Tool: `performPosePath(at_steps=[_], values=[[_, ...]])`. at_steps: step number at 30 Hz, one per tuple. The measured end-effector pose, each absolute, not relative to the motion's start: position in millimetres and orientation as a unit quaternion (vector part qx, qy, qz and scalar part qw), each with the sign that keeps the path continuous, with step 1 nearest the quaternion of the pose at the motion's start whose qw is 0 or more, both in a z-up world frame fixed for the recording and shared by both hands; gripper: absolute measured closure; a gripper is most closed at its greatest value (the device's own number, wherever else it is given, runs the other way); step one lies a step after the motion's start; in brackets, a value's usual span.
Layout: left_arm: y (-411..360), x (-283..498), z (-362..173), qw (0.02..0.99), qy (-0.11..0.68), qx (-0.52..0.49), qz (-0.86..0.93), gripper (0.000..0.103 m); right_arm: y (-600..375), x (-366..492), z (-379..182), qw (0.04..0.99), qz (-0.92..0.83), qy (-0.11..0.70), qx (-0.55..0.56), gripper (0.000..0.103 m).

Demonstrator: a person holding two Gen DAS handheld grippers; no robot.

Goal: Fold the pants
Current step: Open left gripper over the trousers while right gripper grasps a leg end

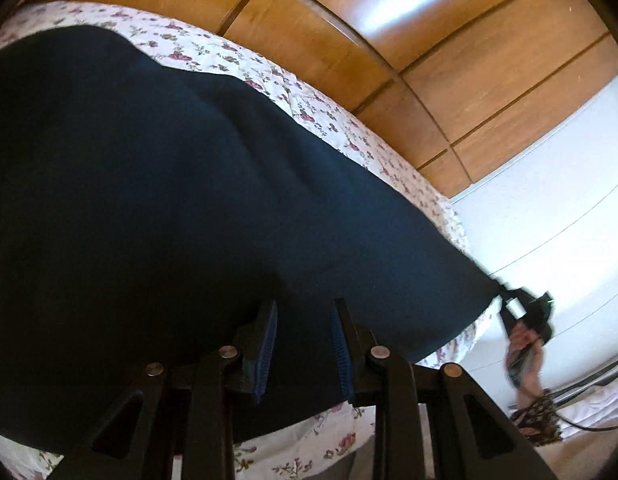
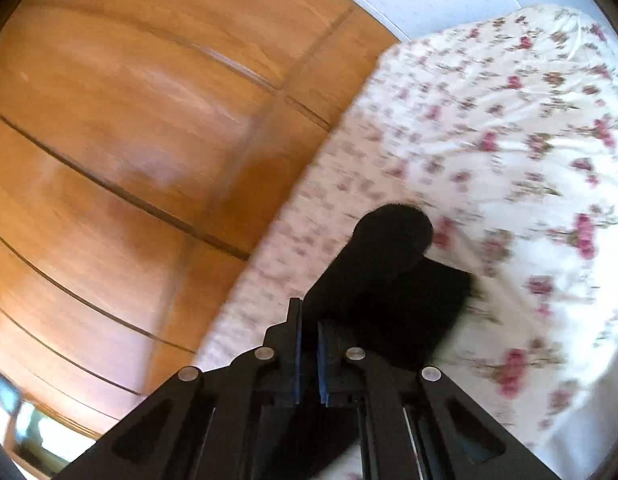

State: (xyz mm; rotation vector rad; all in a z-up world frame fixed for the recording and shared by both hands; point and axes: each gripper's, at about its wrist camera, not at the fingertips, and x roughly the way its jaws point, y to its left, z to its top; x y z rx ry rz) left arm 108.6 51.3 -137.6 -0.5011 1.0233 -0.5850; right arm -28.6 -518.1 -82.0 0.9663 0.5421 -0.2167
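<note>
Two grippers: we see the left gripper with fingers parted around navy pants on the floral bed, grip unclear; right gripper clamps a pants corner, probably.

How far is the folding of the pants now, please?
Done: no finished fold shows; the dark blue pants lie spread on the floral bedsheet. In hand: the right gripper is shut on one pants end; the left gripper sits at their edge, grip unclear. Left: all the folds.
</note>
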Motion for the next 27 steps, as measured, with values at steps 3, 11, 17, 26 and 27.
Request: performPosePath(at_steps=[3,11,17,26,27], values=[[52.9,109.2,-138.4,0.799,0.48,-0.238,-0.273,0.075,-518.0,-15.9,-113.6,0.835,-0.116,0.319,0.433,0.092],[55.0,110.4,-125.2,0.818,0.465,-0.223,-0.254,0.075,-538.7,-40.9,-119.1,0.823,-0.106,0.268,0.489,0.072],[65.0,118.2,-128.1,0.83,0.46,-0.226,-0.22,0.075,-532.8,-19.3,-82.7,0.858,-0.124,0.281,0.412,0.089],[96.8,112.7,-134.0,0.839,0.447,-0.256,-0.172,0.075,-551.0,-13.1,-116.8,0.836,-0.143,0.335,0.41,0.081],[98.2,111.8,-133.4,0.841,0.446,-0.256,-0.169,0.075,-554.1,-21.5,-119.5,0.833,-0.135,0.311,0.436,0.08]])
